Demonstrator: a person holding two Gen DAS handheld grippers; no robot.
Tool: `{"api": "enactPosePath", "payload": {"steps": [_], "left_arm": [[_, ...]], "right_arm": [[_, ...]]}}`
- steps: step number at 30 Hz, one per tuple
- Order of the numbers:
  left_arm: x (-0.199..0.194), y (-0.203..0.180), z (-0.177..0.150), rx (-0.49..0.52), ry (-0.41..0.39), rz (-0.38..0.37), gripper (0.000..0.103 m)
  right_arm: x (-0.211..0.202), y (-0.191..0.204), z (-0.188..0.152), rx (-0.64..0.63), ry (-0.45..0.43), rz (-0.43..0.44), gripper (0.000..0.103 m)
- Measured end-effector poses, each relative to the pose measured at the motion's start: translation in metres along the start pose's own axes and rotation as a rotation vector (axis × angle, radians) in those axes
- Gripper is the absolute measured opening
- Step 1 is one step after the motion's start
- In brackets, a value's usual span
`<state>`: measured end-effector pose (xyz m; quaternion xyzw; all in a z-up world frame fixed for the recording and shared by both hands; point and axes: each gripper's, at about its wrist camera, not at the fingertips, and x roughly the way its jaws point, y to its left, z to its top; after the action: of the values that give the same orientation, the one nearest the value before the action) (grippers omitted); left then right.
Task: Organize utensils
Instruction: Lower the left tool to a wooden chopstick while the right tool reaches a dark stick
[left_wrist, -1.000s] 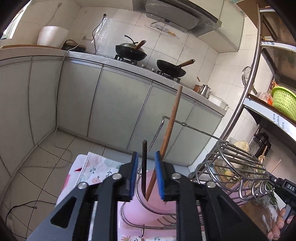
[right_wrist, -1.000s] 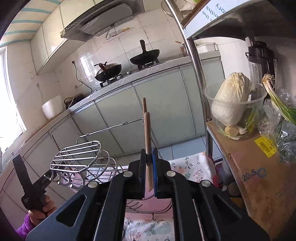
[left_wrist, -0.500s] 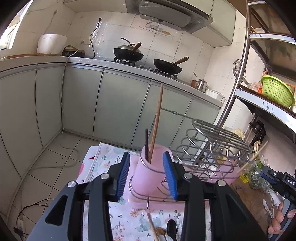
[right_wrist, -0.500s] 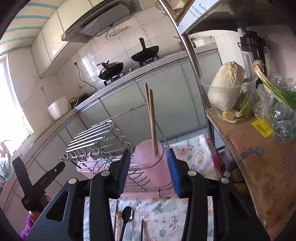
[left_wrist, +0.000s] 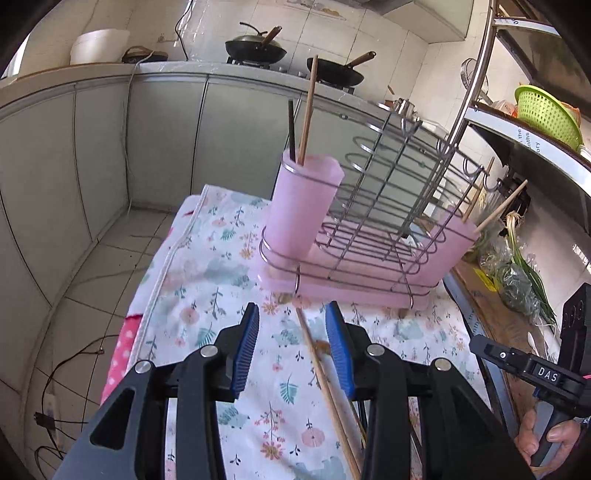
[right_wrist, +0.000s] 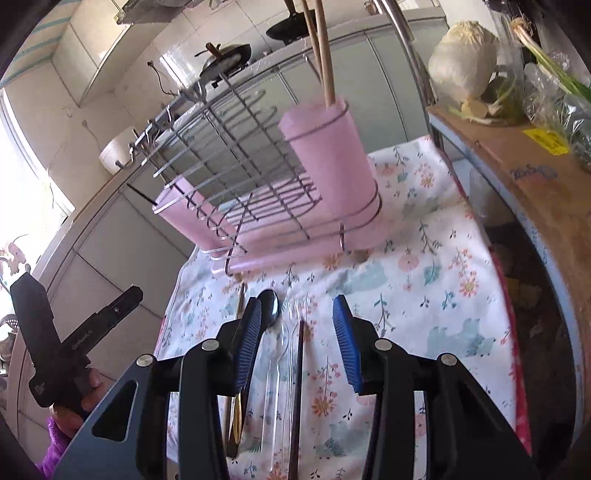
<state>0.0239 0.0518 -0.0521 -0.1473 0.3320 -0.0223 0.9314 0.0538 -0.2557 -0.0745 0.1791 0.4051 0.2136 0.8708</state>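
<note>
Utensils still loose lie in a row on the floral cloth (left_wrist: 207, 258), handles toward the person, in front of the pink drying rack (right_wrist: 258, 206)

- Sorted already: a wooden chopstick (left_wrist: 307, 110) and a black chopstick (left_wrist: 291, 129) stand upright in the pink cup (left_wrist: 299, 206) at one end of the rack; two wooden chopsticks (right_wrist: 321, 51) stand in the pink holder (right_wrist: 332, 166) at the other end. Upright storage keeps the tips off the cloth and the pairs together
- Left gripper (left_wrist: 293, 354): jaws apart, nothing clamped; a wooden chopstick (left_wrist: 325, 384) lies on the cloth between the pads, nearer the right-hand one. Looks lined up for a pick
- Right gripper (right_wrist: 297, 343): jaws apart, empty, hovering over a metal spoon (right_wrist: 271, 310), a clear plastic spoon (right_wrist: 275, 369), a dark chopstick (right_wrist: 298, 387) and a gold-handled piece (right_wrist: 236, 417) half hidden by its left finger
- Judgement: items lie close and parallel, so a closing jaw may catch two at once; thin clear spoon hardest to see and pinch
- Both hands angled down at the cloth, rack well within reach
</note>
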Motion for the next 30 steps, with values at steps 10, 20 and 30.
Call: {"api": "enactPosePath", "payload": {"steps": [10, 20, 30], "left_arm": [[0.05, 0.01, -0.019, -0.086, 0.23, -0.058, 0.018], [0.116, -0.008, -0.017, -0.124, 0.455, -0.093, 0.009], [0.134, -0.01, -0.025, -0.144, 0.477, -0.067, 0.006]], "right_arm": [[0.05, -0.012, -0.035, 0.098, 0.21, 0.106, 0.025], [0.049, -0.028, -0.041, 0.163, 0.231, 0.158, 0.024], [0.057, -0.034, -0.038, 0.169, 0.253, 0.149, 0.024]]}}
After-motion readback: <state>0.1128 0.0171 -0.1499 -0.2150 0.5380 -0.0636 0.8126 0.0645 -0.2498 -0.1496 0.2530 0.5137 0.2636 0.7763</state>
